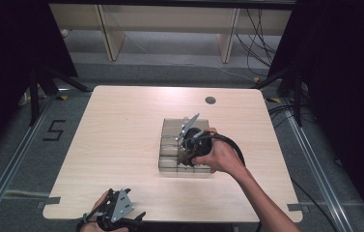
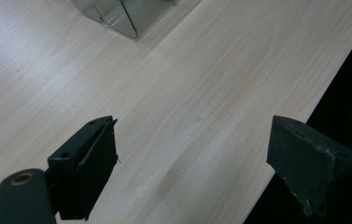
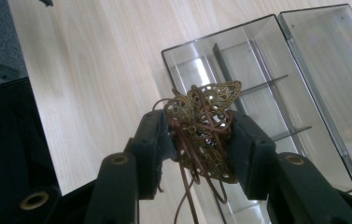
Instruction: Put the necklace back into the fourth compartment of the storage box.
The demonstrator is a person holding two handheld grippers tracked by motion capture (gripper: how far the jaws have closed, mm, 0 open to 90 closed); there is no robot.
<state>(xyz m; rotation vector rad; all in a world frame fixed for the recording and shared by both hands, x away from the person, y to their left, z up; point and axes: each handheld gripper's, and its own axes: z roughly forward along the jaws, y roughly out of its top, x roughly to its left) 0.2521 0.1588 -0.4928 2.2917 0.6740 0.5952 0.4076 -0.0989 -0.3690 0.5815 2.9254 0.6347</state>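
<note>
Left gripper, seven o'clock on desk: released, parked clear. Right gripper, centre: grasping my butterfly pendant and cord above the clear box, lid open at three o'clock, probably for storing it.

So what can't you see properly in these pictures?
- High view: the brown filigree pendant and right gripper tips, hidden by the person's hand.
- Right gripper view: the cord's lower end and the clear box's near corner, behind the jaws.
- Left gripper view: the clear box, cut off by the top edge.
</note>
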